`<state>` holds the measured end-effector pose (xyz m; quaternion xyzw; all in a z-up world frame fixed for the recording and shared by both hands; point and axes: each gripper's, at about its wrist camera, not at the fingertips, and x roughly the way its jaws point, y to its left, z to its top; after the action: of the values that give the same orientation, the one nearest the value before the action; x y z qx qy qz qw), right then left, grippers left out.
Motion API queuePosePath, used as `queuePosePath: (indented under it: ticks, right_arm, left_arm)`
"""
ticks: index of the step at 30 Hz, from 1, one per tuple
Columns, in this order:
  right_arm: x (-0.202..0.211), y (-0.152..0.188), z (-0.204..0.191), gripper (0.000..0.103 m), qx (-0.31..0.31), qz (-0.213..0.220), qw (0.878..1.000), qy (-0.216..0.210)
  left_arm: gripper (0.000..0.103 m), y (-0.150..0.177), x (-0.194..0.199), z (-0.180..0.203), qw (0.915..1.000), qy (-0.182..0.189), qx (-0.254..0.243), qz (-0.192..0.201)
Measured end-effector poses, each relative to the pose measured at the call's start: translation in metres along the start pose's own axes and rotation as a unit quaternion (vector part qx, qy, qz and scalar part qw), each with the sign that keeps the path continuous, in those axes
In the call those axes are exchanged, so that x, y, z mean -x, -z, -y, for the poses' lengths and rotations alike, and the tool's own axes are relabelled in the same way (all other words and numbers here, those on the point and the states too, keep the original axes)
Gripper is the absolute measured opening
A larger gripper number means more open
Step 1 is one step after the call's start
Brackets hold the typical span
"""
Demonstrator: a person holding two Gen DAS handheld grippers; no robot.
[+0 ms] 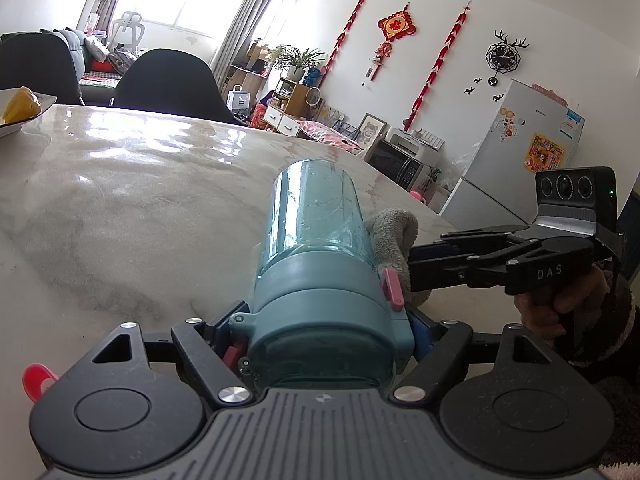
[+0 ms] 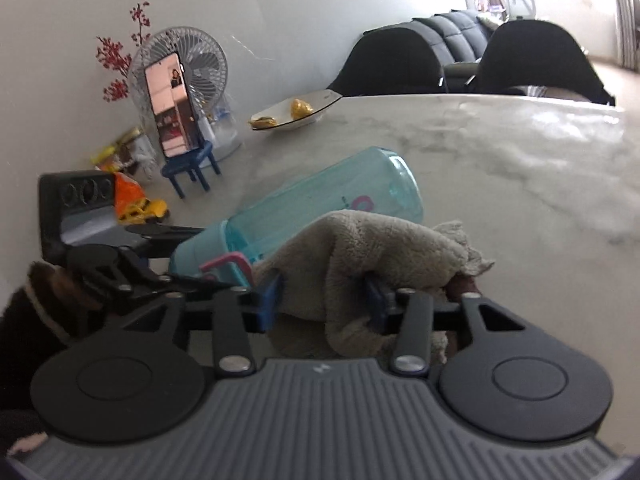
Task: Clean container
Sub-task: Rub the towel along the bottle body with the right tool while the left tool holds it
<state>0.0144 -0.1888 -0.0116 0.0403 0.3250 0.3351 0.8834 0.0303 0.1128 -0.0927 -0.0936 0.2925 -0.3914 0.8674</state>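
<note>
Two tools share the job over a marble desk [image 1: 120,184]. Lying tilted with its base raised, the teal bottle [image 1: 316,236] is clamped at its lid end by the left tool [image 1: 320,344], likely to steady it for wiping. Against the bottle's side lies a grey cloth [image 2: 360,256], bunched between the right tool's [image 2: 324,304] half-spread jaws, whose pads seem slack on it, perhaps for a fresh hold.

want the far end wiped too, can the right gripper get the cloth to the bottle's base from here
Probably yes. The cloth between the right gripper fingers already lies beside the bottle, and nothing stands along that side up to its base. The left gripper clamps only the cap end.
</note>
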Motion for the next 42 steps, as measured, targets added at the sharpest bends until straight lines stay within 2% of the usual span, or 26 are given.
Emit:
queuePosePath:
  ticks: [5, 10, 11, 12, 13, 15, 19, 23, 26, 33, 42]
  right_arm:
    - [0.002, -0.002, 0.001, 0.065, 0.007, 0.019, 0.999, 0.044]
    - [-0.010, -0.001, 0.006, 0.066, 0.005, 0.036, 0.998, 0.057]
    - [-0.013, 0.000, 0.008, 0.054, 0.000, 0.037, 0.998, 0.054]
    - [-0.016, 0.001, 0.009, 0.032, -0.005, 0.034, 0.998, 0.055]
    - [-0.019, 0.002, 0.011, 0.026, -0.007, 0.030, 0.998, 0.059]
    - [-0.019, 0.006, 0.011, 0.021, -0.005, 0.032, 0.998, 0.061]
    - [-0.009, 0.004, 0.010, 0.019, -0.007, 0.022, 0.999, 0.044]
    - [-0.006, 0.002, -0.003, 0.019, 0.022, -0.017, 0.999, -0.016]
    - [-0.014, 0.004, -0.015, 0.019, 0.068, -0.027, 0.997, -0.002]
    - [-0.025, -0.005, 0.000, 0.019, 0.034, -0.026, 0.999, -0.017]
    - [-0.032, -0.014, 0.009, 0.019, 0.027, -0.019, 0.999, 0.026]
  left_arm:
    - [0.082, 0.000, 0.000, 0.000, 1.0000, 0.000, -0.001, 0.000]
    - [0.082, 0.000, 0.001, -0.001, 1.0000, 0.000, 0.001, 0.001]
    - [0.081, 0.000, 0.001, -0.001, 1.0000, 0.001, 0.001, 0.001]
    - [0.081, 0.000, 0.001, -0.001, 1.0000, 0.002, 0.000, 0.001]
    - [0.081, 0.001, 0.001, 0.001, 1.0000, 0.004, -0.003, 0.000]
    - [0.081, 0.001, 0.001, 0.001, 1.0000, 0.005, -0.005, -0.001]
    - [0.081, 0.004, 0.000, -0.001, 1.0000, 0.004, -0.006, 0.000]
    - [0.081, 0.006, 0.002, -0.003, 1.0000, 0.004, -0.008, 0.000]
    - [0.081, 0.006, 0.003, -0.005, 1.0000, 0.005, -0.007, 0.000]
    - [0.081, 0.008, 0.007, -0.010, 1.0000, -0.001, -0.001, 0.002]
    - [0.081, 0.008, 0.009, -0.011, 1.0000, 0.000, -0.001, 0.002]
